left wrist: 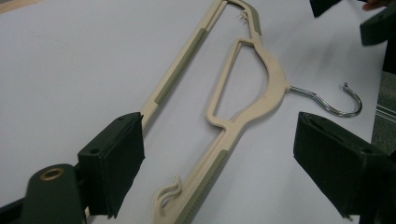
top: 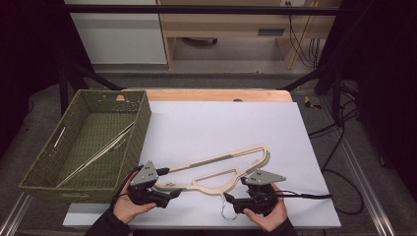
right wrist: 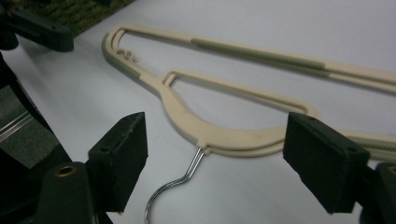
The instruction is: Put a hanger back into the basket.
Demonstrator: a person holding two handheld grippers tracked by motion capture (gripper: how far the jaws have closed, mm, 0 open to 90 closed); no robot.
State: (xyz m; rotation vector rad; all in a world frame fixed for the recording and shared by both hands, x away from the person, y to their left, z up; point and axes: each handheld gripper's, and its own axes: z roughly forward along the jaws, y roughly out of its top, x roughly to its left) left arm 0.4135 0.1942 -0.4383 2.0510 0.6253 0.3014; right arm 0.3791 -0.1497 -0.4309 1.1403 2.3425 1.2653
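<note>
A cream plastic hanger (top: 221, 169) lies flat on a white sheet (top: 221, 123), toward six o'clock in the high view, its metal hook (top: 227, 209) pointing at the person. The left gripper (top: 169, 195) sits at the hanger's eight o'clock end, jaws spread and pinching nothing. The right gripper (top: 236, 204) sits at five o'clock beside the hook, jaws also apart (the hook's curl is cut off at the bottom of its own view). A green woven basket (top: 140, 128) at nine o'clock holds thin pale sticks (top: 98, 152), hard to identify.
</note>
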